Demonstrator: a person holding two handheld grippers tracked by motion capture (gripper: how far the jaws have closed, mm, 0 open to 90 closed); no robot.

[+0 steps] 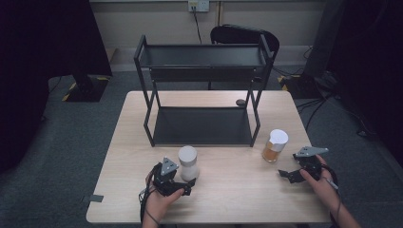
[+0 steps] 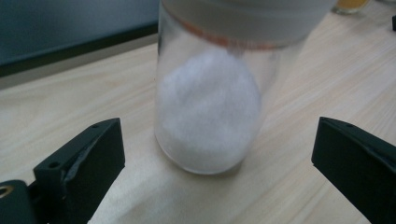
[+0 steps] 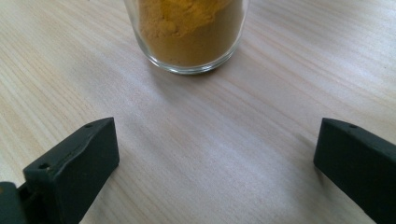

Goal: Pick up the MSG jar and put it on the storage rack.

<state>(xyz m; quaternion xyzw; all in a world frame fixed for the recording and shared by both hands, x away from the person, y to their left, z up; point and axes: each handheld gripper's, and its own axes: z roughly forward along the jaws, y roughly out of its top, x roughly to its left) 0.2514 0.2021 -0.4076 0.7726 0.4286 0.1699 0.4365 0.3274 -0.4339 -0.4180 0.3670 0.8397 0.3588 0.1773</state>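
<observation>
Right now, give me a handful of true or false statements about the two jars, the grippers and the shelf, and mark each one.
1. The left gripper is clamped on the jar of white powder. False: its jaws stand wide open, with the jar ahead of them and untouched.
2. The jar of orange powder stands on the table, ahead of the open right gripper. True.
3. Both jars sit on the lower level of the black shelf rack. False: both stand on the table in front of it.
4. Both jars are upright with white lids on. True.
5. The rack holds no jar. True.
</observation>
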